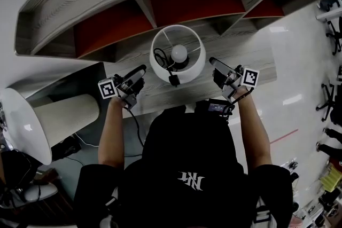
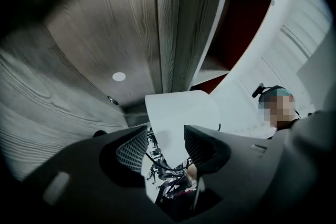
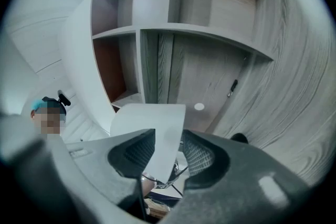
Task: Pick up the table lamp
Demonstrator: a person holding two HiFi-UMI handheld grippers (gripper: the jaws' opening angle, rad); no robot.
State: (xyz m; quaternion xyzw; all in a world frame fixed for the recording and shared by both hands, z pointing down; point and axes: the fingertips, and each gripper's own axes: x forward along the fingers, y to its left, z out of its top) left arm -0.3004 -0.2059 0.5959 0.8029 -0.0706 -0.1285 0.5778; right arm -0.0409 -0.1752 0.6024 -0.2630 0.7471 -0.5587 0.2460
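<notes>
Left gripper [image 1: 140, 72] and right gripper [image 1: 215, 65] were held with jaws parted, nothing clasped, flanking the table lamp [image 1: 179, 54] at the desk's [image 1: 251, 69] front edge, presumably for a two-sided lift.

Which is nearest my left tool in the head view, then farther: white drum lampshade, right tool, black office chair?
1. White drum lampshade, just right of left tool.
2. Right tool, across the lampshade.
3. Black office chair, far right edge.
</notes>
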